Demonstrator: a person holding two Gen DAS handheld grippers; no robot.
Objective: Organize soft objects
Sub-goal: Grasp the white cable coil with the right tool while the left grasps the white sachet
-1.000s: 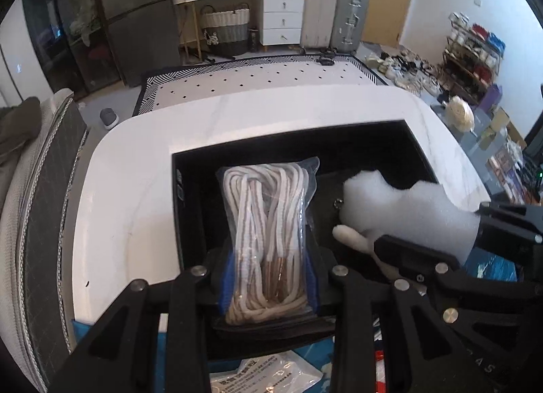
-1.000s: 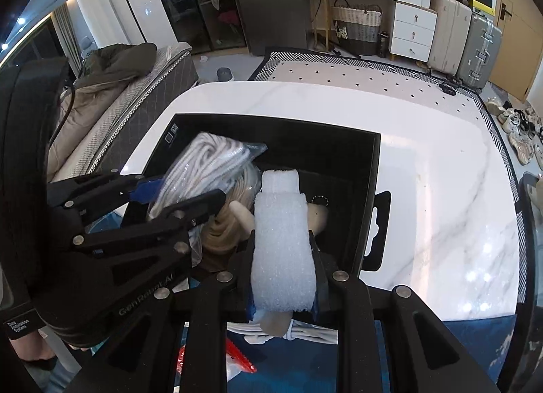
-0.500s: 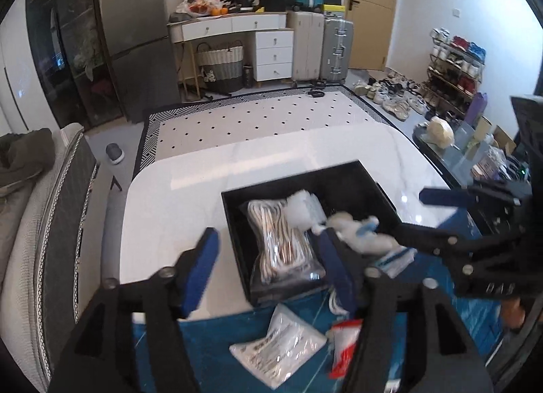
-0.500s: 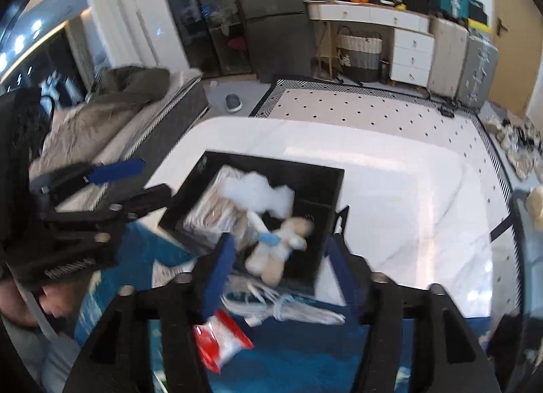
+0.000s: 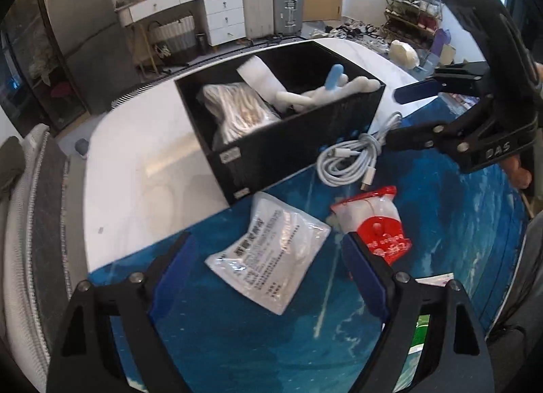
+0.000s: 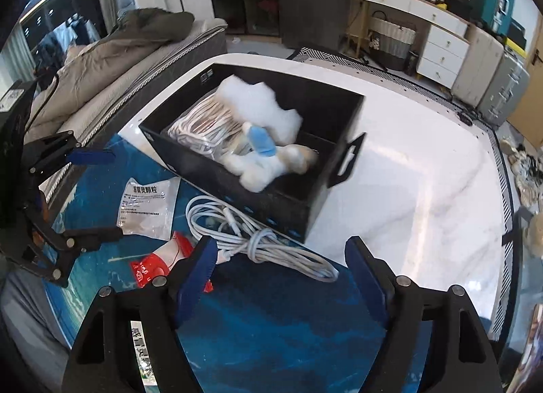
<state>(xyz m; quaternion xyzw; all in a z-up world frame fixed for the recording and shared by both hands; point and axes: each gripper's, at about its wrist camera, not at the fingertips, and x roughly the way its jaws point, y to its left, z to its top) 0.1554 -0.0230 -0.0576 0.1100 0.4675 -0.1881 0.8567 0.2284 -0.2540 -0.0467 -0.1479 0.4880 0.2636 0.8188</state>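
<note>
A black box [image 5: 292,152] [image 6: 325,104] on the white table holds a bagged white rope [image 5: 234,111] [image 6: 200,124], a white foam piece [image 5: 258,75] [image 6: 261,104] and a white plush toy with a blue part [image 5: 325,90] [image 6: 268,155]. On the blue mat in front lie a white cable coil [image 5: 349,162] [image 6: 258,240], a clear printed pouch [image 5: 271,253] [image 6: 146,202] and a red-and-white bag [image 5: 373,219] [image 6: 159,260]. My left gripper [image 5: 271,270] is open above the pouch. My right gripper [image 6: 281,270] is open above the cable.
The blue mat [image 5: 441,223] covers the near table part; bare white marble [image 6: 424,189] lies beside the box. A sofa with a coat [image 6: 129,43] stands left. Drawers [image 5: 224,16] and suitcases [image 5: 268,2] stand at the far wall.
Both grippers let go of the rope bag and foam into the box, opened, and pulled back and down toward the mat items.
</note>
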